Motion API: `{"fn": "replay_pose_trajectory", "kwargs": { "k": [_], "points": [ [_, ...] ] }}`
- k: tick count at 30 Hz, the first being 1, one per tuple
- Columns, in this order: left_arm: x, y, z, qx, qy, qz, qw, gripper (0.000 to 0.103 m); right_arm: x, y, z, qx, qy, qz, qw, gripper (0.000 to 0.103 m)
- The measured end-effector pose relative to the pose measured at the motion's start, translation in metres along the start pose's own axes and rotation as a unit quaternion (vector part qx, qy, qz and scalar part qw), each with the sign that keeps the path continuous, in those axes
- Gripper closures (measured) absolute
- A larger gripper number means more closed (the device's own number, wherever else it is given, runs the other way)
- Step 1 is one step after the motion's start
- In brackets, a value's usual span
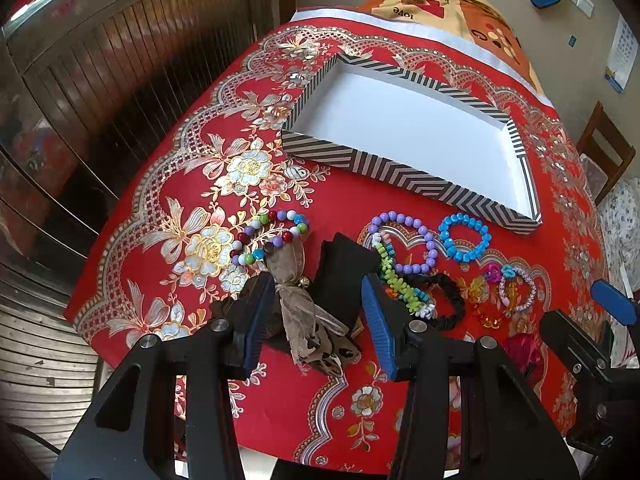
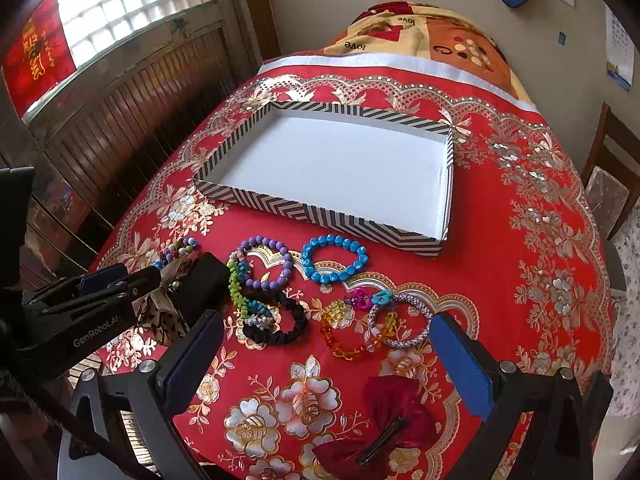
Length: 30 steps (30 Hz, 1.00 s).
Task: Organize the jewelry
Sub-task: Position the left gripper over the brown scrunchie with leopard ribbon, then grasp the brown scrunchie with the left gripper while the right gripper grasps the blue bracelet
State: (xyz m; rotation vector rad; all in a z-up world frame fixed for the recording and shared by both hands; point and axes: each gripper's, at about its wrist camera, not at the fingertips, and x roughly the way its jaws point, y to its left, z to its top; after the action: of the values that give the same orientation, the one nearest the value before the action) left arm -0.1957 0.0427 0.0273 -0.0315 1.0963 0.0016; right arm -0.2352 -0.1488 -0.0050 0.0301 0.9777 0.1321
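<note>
A striped tray [image 1: 404,178] [image 2: 320,216] with a white, empty floor lies on the red tablecloth. In front of it lie a multicolour bead bracelet [image 1: 276,236], a purple bead bracelet [image 1: 404,240] [image 2: 266,260], a blue bead bracelet [image 1: 464,236] [image 2: 334,258], a green chip bracelet [image 1: 400,284] [image 2: 240,294], a black scrunchie [image 1: 444,296] [image 2: 280,320], an amber bead bracelet [image 2: 352,336], a woven bangle [image 1: 518,288] [image 2: 400,320], a brown-and-black bow [image 1: 304,300] and a dark red bow clip [image 2: 380,420]. My left gripper [image 1: 316,320] is open over the brown bow. My right gripper [image 2: 328,360] is open above the amber bracelet.
The table's left edge drops off toward a dark wooden wall [image 1: 120,80]. A folded patterned blanket [image 2: 420,36] lies beyond the tray. A wooden chair [image 2: 612,184] stands at the right. The left gripper's body [image 2: 80,312] shows at the left of the right wrist view.
</note>
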Motion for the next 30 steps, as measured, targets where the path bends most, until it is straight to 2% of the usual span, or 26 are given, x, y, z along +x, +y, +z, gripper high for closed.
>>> {"fn": "replay_pose_trajectory", "kwargs": {
  "k": [7, 12, 16, 22, 26, 30],
  "points": [
    [0.001, 0.011, 0.001, -0.010, 0.009, -0.014, 0.9998, 0.058, 0.005, 0.000, 0.002, -0.001, 0.006, 0.005, 1.000, 0.000],
    [0.001, 0.039, 0.002, -0.038, 0.034, -0.063, 0.9967, 0.058, 0.010, -0.008, 0.006, -0.009, 0.009, 0.012, 1.000, 0.000],
    [0.003, 0.053, -0.003, -0.059, 0.053, -0.088, 0.9930, 0.058, 0.020, -0.020, 0.005, -0.005, 0.020, 0.033, 0.999, 0.002],
    [0.008, 0.046, -0.012, -0.036, 0.079, -0.145, 0.9856, 0.054, 0.037, -0.031, 0.000, 0.000, 0.039, 0.041, 0.998, 0.008],
    [0.013, 0.047, -0.014, -0.029, 0.089, -0.145, 0.9850, 0.053, 0.041, -0.031, -0.001, 0.001, 0.044, 0.047, 0.998, 0.009],
    [0.024, 0.057, -0.003, -0.066, 0.094, -0.147, 0.9824, 0.053, 0.045, -0.024, 0.002, -0.007, 0.046, 0.056, 0.997, 0.009]
  ]
}}
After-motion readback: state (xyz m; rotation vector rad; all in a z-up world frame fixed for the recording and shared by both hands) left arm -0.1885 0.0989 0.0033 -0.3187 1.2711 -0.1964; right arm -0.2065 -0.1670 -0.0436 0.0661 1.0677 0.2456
